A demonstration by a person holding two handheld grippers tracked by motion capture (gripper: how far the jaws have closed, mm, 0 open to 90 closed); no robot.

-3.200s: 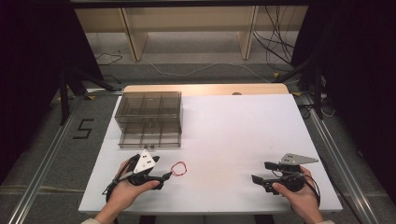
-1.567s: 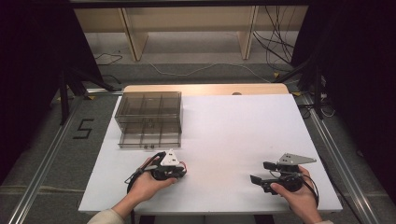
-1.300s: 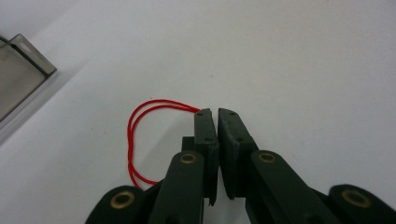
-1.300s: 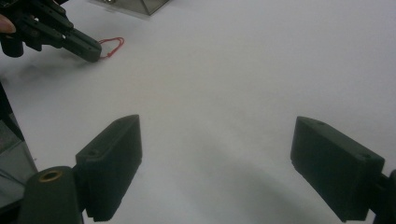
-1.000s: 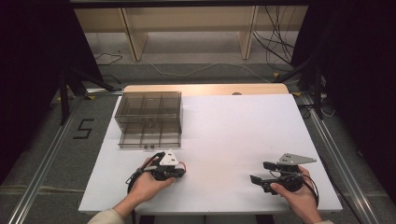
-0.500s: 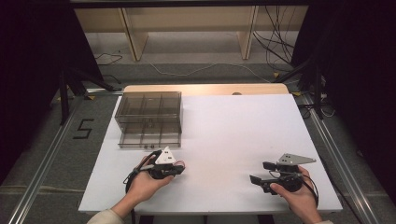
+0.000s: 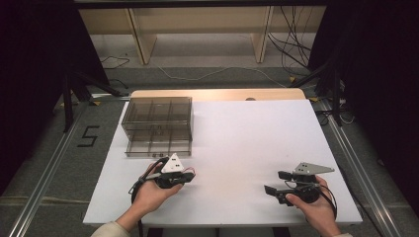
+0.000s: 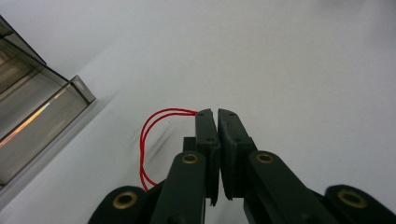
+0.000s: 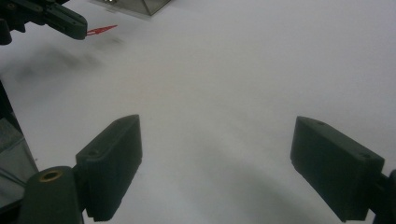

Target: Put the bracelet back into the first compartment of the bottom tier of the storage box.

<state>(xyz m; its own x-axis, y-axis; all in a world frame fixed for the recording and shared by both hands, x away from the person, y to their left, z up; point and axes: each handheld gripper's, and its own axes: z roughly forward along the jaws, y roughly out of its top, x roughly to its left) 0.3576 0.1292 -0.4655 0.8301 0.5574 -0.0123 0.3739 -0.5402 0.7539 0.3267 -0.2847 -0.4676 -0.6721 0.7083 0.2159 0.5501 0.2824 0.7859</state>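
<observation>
Two handheld grippers work over a white table (image 7: 237, 143), with a smoky clear compartment organizer (image 7: 157, 126) standing toward its far left as the landmark. Just in front of that organizer's near edge, the left gripper (image 8: 217, 114) has its jaws pressed together on a thin red rubber band (image 8: 148, 144), whose doubled loop bows out to one side of the jaws and hangs just above the tabletop. Well to the right of the organizer, near the table's front edge, the right gripper (image 9: 215, 172) rests in the person's hand with its jaws spread wide and nothing between them.

Judging by the layout, the band is headed for one of the organizer's compartments. Only a short stretch of the band sits in the pinch, close to the tips, so a quick swing or a slight easing of the squeeze could let it slip or snap free onto the table. The trailing loop could also catch on the organizer's rim or a divider and land in the wrong cell.
</observation>
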